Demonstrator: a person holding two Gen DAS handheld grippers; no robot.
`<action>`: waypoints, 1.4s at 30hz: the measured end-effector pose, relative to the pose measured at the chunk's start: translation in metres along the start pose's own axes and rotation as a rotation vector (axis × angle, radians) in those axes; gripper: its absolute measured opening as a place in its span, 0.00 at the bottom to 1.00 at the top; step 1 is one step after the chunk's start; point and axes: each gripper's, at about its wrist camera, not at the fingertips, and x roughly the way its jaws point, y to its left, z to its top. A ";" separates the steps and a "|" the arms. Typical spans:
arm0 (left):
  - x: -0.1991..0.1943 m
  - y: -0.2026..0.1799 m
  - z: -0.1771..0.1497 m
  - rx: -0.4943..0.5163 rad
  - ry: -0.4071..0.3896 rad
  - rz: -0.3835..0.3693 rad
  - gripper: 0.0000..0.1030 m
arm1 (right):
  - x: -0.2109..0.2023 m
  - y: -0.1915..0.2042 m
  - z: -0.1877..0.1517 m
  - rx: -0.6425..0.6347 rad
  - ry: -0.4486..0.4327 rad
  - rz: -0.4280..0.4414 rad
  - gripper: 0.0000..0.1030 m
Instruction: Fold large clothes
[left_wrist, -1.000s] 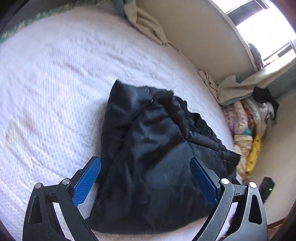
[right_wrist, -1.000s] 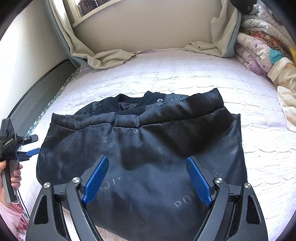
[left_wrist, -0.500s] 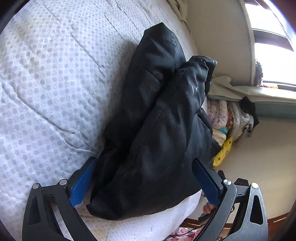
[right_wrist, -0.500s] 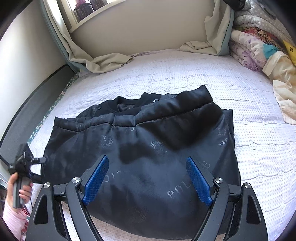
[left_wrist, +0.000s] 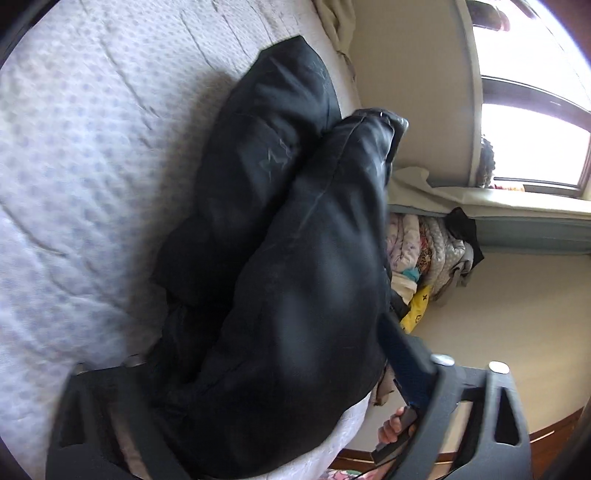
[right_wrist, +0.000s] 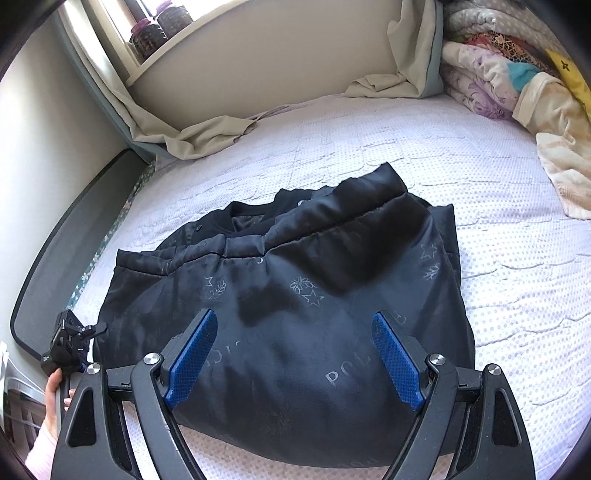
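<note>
The white quilted bed (right_wrist: 369, 155) with its dotted cover fills the ground ahead of both tongs, running out to a beige wall. On it lies the black padded satin jacket (right_wrist: 295, 295), folded into a thick bundle, printed with faint stars, leaves and pale lettering; its collar edge points away from the right tongs (right_wrist: 295, 354), and its near hem lies directly under and between their blue pads. The right tongs stand wide apart above the cloth, gripping nothing.

Seen from the left wrist, the same jacket (left_wrist: 280, 258) bulges up close in front of the left tongs (left_wrist: 266, 376). Their right blue pad sits against the jacket's edge, while the other pad is hidden behind the fabric and blurred, so I cannot tell whether they are apart or closed on it.

Far ahead and to the right of the right tongs is a heap of patterned folded blankets (right_wrist: 509, 74). Ahead and to their left, crumpled beige curtains (right_wrist: 192, 136) rest on the bed's far edge. At their lower left, a hand grips the black handle of the left tongs (right_wrist: 70, 339).
</note>
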 end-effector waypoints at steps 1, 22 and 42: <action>0.005 0.001 -0.001 -0.008 0.001 0.002 0.67 | -0.001 0.001 -0.001 -0.001 -0.003 0.001 0.82; -0.034 -0.035 -0.013 0.132 -0.090 -0.017 0.29 | 0.004 0.018 0.010 -0.169 -0.080 -0.171 0.45; -0.033 -0.026 -0.013 0.111 -0.102 0.047 0.29 | 0.028 0.019 0.012 -0.183 -0.093 -0.324 0.58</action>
